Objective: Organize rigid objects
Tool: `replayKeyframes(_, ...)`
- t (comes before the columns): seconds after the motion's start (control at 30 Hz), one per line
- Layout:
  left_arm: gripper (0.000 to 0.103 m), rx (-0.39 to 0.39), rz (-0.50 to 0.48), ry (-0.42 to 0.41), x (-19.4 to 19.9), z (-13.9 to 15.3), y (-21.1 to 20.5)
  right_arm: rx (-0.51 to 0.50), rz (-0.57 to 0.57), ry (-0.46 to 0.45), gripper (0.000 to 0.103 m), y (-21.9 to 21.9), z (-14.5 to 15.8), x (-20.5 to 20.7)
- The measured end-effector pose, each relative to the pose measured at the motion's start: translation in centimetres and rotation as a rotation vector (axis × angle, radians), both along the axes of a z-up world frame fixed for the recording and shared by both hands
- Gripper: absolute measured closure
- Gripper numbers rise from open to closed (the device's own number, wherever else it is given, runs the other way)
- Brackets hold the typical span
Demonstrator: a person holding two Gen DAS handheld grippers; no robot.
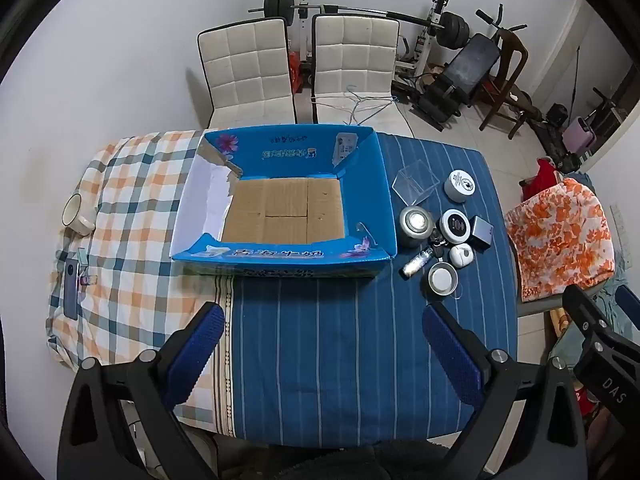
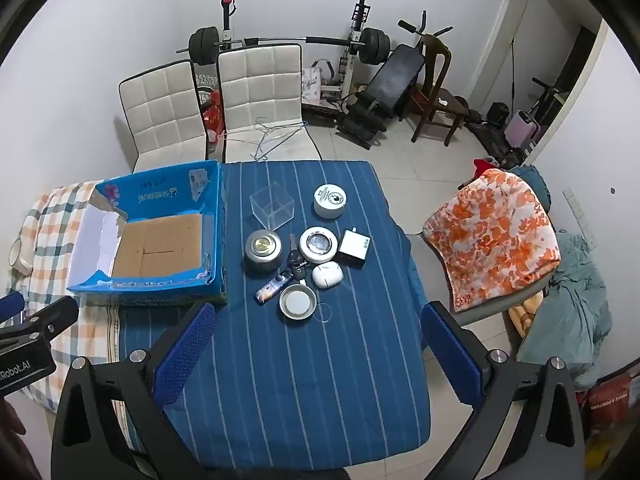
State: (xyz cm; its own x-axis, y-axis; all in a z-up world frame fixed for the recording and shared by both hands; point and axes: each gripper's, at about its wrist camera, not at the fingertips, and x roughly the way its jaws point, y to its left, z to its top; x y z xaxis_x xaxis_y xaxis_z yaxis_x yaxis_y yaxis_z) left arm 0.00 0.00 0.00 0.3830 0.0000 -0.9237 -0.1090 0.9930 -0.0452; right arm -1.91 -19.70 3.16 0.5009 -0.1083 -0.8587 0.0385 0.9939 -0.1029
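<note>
An open blue cardboard box (image 1: 364,184) with a bare brown floor sits on the table, and shows in the right wrist view too (image 2: 160,196). Right of it is a cluster: a clear acrylic cube (image 2: 272,210), white tin (image 2: 330,200), grey tin (image 2: 263,250), round jar (image 2: 319,244), grey charger (image 2: 354,249), white earbud case (image 2: 327,275), lighter (image 2: 272,289), metal lid (image 2: 297,302) and keys (image 2: 296,262). My left gripper (image 1: 322,314) hovers open in front of the box. My right gripper (image 2: 318,312) hovers open in front of the cluster. Neither holds anything.
A mug (image 1: 74,210) and a phone (image 1: 72,290) lie on the checked cloth at the table's left. Two white chairs (image 1: 244,64) stand behind the table. A chair with an orange floral cushion (image 2: 492,232) is at the right. Gym gear (image 2: 384,80) lines the back wall.
</note>
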Motion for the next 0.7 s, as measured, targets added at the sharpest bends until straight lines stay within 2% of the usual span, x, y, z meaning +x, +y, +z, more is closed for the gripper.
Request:
replayKeyframes(0.17,0.001,0.001,-0.003,-0.002,0.0,0.0,0.1,0.000,0.017,0.010,0.000,-0.2,-0.2,-0.2)
replayKeyframes(0.2,0.001,0.012,-0.001,-0.009,0.0,0.0,0.0,-0.026,0.003,0.006,0.000,0.2,0.0,-0.2)
replayKeyframes(0.5,0.001,0.019,0.004,-0.006,0.6,1.1,1.1,0.009,0.000,-0.003,0.000,0.5,0.5,0.0)
replayKeyframes(0.7,0.001,0.030,0.001,-0.014,0.0,0.7,1.1,0.001,0.012,-0.001,0.000,0.9,0.2,0.1)
